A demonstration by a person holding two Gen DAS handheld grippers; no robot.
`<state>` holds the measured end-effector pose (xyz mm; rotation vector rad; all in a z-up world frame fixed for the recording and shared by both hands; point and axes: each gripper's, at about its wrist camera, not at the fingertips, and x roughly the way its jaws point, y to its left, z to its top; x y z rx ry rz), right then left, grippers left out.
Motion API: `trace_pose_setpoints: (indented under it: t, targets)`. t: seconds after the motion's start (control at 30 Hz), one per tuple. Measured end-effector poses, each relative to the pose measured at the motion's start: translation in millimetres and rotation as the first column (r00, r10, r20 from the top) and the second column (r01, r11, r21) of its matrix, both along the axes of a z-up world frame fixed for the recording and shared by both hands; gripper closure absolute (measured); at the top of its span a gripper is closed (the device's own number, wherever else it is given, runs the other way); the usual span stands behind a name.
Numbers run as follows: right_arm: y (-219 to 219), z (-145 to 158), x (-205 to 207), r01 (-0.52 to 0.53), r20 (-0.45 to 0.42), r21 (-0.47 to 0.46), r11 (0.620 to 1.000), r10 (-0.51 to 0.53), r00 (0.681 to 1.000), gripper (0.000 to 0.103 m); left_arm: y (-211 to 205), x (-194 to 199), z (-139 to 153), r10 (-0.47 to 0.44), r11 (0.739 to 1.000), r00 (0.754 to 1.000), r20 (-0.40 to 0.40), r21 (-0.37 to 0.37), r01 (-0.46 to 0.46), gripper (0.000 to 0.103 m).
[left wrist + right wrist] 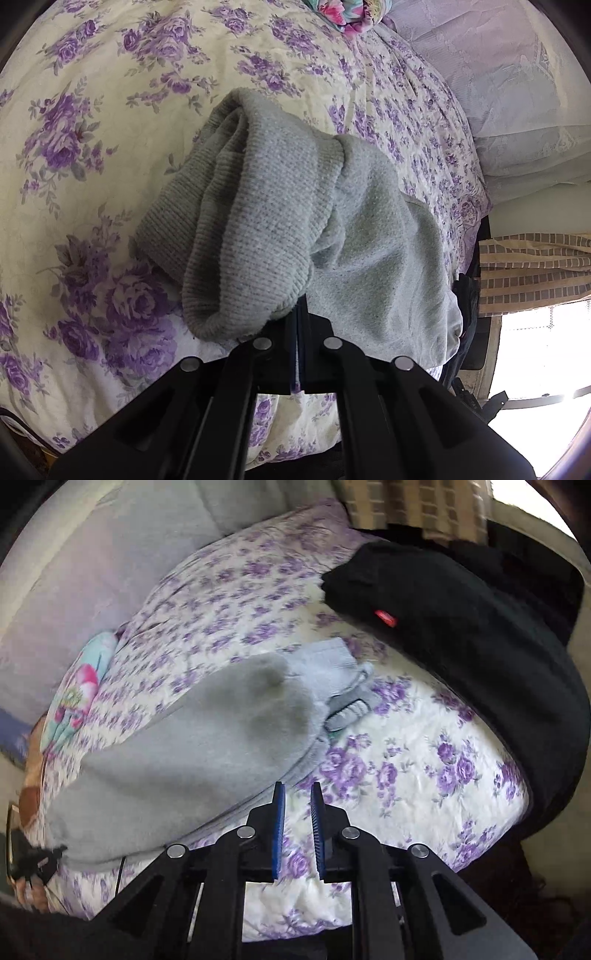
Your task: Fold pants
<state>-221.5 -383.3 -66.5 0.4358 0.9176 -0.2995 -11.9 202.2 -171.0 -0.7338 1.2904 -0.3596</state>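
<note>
Your left tool pinches the grey pants lifted over the bed; your right tool hangs spread, empty. Mid-fold: next, lay the cuff end across flat

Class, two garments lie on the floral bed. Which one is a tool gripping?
The grey pants: the left tool is shut on their fabric. The black garment lies untouched at the bed's edge, and the right tool is open, holding nothing.

grey pants hide the left gripper fingers' tips.
</note>
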Motion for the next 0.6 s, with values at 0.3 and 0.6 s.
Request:
trace_pose_setpoints:
  t: [0.3, 0.6]
  targets:
    - [-109.4, 30.8, -174.6, 0.558, -0.099, -0.274, 0.783, -0.600, 0.794, 0.064, -2.8, 7.0, -0.9, -0.036, 0.999, 0.999, -0.007, -0.005, 0.036, 0.102]
    - [-33.8, -12.0, -59.8, 0.160, 0.027, 0.093, 0.983, -0.163, 0.986, 0.054, -9.8, 11.2, -1.1, -0.027, 0.999, 1.000, -0.011, 0.023, 0.027, 0.102]
